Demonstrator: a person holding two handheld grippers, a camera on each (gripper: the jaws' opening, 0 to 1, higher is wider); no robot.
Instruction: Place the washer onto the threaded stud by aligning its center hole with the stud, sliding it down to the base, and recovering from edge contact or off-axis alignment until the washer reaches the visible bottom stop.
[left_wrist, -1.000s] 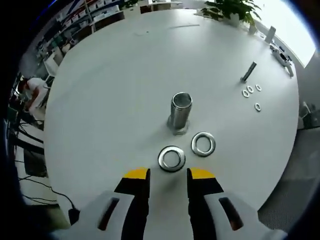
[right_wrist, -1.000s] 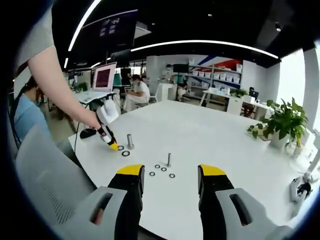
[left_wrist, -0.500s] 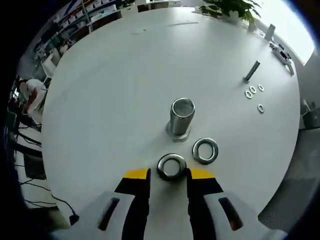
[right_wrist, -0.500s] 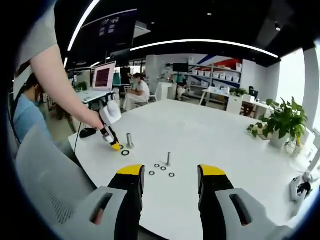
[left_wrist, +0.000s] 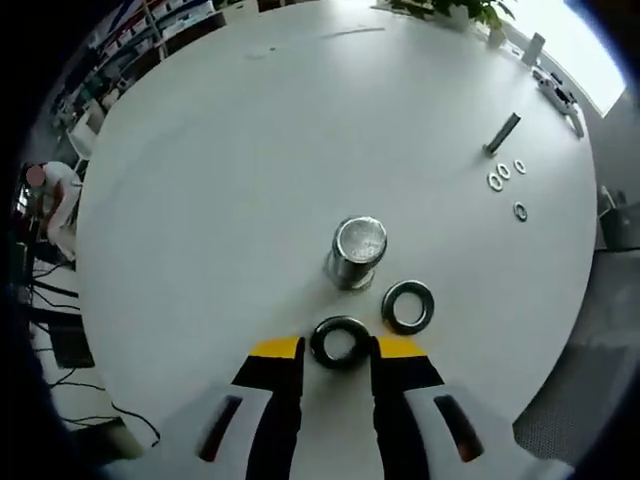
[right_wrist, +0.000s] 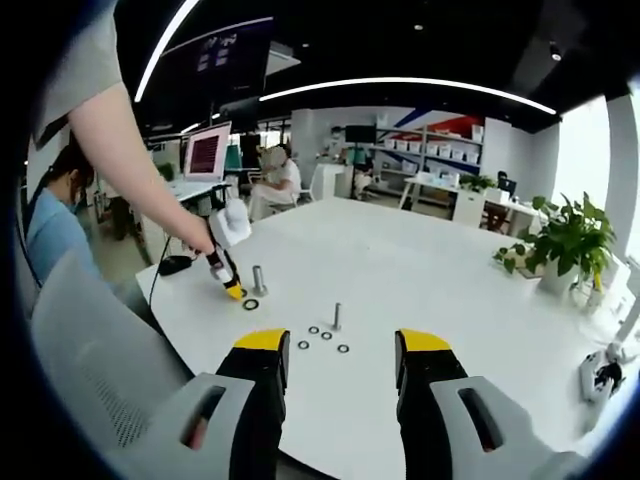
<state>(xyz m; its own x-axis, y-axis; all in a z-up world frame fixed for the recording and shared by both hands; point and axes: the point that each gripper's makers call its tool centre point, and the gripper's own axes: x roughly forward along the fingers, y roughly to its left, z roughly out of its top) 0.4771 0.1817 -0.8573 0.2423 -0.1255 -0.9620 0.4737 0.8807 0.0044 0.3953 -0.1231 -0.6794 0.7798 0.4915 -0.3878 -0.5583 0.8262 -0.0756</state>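
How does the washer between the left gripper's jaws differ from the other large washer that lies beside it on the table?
The nearer washer lies between the open jaws of the left gripper; the other washer lies off to the side, outside the jaws. The nearer washer sits in front of the large stud; the other washer sits beside its base. Both are dark metal rings, similar in size, lying flat on the white table.

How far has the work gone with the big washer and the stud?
Done: the left gripper is down at the table with a large washer between its open jaws. In hand: closing on that washer, which lies flat on the table. Left: lift it, centre its hole over the threaded stud and slide it to the base. A second washer lies beside the stud. The right gripper is open and holds nothing.
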